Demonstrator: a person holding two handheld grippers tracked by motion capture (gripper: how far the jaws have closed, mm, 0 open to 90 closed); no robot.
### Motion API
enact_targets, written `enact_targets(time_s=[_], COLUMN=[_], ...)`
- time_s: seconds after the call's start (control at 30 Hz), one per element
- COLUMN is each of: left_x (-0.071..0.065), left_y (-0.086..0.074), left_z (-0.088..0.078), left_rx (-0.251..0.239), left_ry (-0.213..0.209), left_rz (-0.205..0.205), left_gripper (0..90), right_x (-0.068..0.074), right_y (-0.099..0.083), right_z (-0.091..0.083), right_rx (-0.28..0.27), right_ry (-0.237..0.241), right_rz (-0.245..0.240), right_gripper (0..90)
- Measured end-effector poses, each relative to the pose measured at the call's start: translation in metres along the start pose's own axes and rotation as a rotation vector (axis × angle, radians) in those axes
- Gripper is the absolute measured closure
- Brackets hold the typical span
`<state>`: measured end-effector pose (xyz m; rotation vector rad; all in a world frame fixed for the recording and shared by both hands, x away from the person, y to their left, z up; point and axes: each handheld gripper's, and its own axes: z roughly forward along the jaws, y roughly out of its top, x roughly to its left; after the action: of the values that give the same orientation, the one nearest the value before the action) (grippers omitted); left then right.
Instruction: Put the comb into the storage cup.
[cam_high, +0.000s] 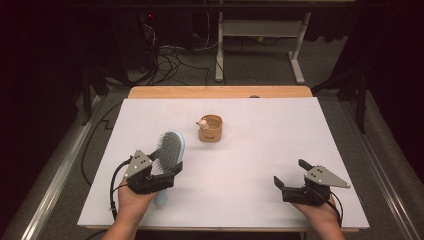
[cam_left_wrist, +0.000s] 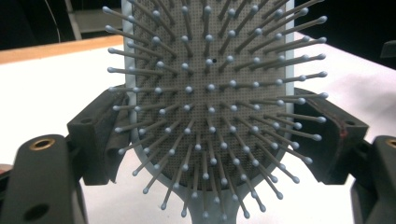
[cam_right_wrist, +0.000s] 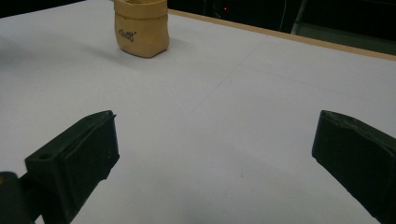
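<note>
Left tongs (cam_high: 167, 169) are clamped on the pale blue hairbrush (cam_high: 169, 150), gripping it low on the head, bristles facing up and toward me, its handle hanging past my hand. Right tongs (cam_high: 290, 172) sit apart with nothing between them, resting low over the white table (cam_high: 260, 150). Ahead of both, nearer my left tongs, stands the small tan pouch (cam_high: 210, 128). I judge I'm at the carrying step; next I must bring the brush forward to the pouch, keeping my grip firm.
</note>
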<state>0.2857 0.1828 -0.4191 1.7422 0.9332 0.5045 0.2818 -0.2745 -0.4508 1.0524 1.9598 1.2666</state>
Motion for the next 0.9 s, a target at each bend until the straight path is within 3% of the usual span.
enact_targets(time_s=[0.27, 0.9], left_x=[-0.002, 0.001], left_y=[0.002, 0.024], left_z=[-0.001, 0.015], left_rx=[-0.043, -0.061], left_ry=[-0.004, -0.007], left_rz=[0.002, 0.006], left_gripper=[20.8, 20.8], right_x=[0.0, 0.001], right_y=[0.0, 0.001], right_z=[0.0, -0.002], right_rx=[-0.003, -0.012], right_ry=[0.003, 0.007], right_rz=[-0.002, -0.006], right_gripper=[1.1, 1.1])
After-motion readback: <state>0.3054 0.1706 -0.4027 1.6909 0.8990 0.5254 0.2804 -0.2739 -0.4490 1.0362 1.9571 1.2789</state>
